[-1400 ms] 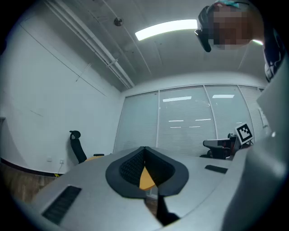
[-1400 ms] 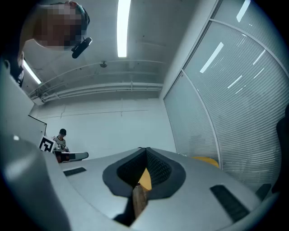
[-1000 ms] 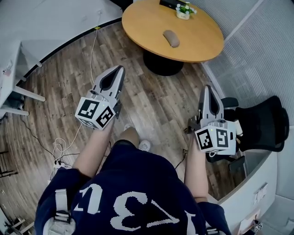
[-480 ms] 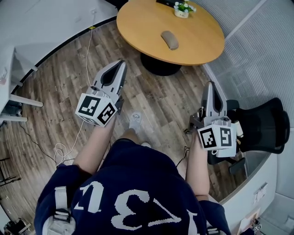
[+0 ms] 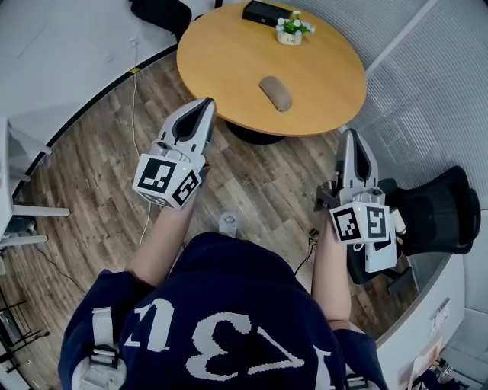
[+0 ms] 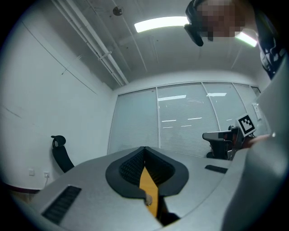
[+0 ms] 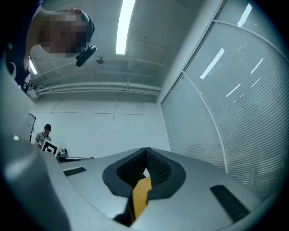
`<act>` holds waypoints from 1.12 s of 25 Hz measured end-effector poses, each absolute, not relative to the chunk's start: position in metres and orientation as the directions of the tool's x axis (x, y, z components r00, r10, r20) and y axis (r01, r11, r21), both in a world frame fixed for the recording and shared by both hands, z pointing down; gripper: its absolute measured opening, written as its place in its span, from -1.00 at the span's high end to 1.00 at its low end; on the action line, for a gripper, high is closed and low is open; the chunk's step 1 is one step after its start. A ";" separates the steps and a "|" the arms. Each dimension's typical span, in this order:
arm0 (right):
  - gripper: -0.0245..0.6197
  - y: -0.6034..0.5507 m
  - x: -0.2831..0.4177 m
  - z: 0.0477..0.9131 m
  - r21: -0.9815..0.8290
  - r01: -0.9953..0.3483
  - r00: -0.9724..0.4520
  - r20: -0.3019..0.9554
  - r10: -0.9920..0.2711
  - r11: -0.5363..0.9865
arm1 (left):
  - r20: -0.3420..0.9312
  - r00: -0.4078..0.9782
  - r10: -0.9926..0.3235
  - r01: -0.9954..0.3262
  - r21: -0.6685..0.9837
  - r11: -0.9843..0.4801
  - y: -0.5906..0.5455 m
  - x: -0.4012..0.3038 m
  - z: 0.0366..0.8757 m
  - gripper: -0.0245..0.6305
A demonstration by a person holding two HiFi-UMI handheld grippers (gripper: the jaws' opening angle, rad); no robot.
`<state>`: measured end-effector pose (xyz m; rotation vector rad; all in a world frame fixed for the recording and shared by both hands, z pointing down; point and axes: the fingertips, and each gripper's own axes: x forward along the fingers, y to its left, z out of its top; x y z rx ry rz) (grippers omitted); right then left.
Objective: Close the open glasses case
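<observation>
A grey-brown oval glasses case (image 5: 275, 93) lies on the round wooden table (image 5: 229, 61) in the head view; from here I cannot tell whether its lid is up. My left gripper (image 5: 203, 108) is shut and empty, with its tip over the table's near left edge. My right gripper (image 5: 351, 137) is also shut and empty, just off the table's right edge. Both are short of the case. In the left gripper view the left gripper (image 6: 144, 151) points at a glass partition. In the right gripper view the right gripper (image 7: 146, 151) faces a white wall.
A small potted plant (image 5: 290, 30) and a black flat box (image 5: 266, 11) sit at the table's far side. A black office chair (image 5: 435, 209) stands to the right, by a white counter. A cable (image 5: 136, 99) runs over the wood floor at left.
Both grippers have moved forward towards the table, still shut. The table and case now sit lower and nearer in the head view, and the left tip has reached the table's edge.
</observation>
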<state>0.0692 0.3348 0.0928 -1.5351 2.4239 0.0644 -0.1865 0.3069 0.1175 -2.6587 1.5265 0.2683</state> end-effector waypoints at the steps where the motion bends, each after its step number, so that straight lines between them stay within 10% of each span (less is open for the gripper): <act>1: 0.86 0.327 0.066 0.092 -0.113 -0.893 -0.397 -0.255 -0.882 0.435 | -0.181 0.501 -0.846 -0.856 0.038 -0.515 0.296 -0.189 0.119 0.89; 28: 0.86 0.111 0.051 0.103 -0.101 -0.831 -0.509 -0.258 -0.822 0.546 | -0.249 0.463 -0.851 -0.858 0.117 -0.501 0.109 -0.203 0.128 0.89</act>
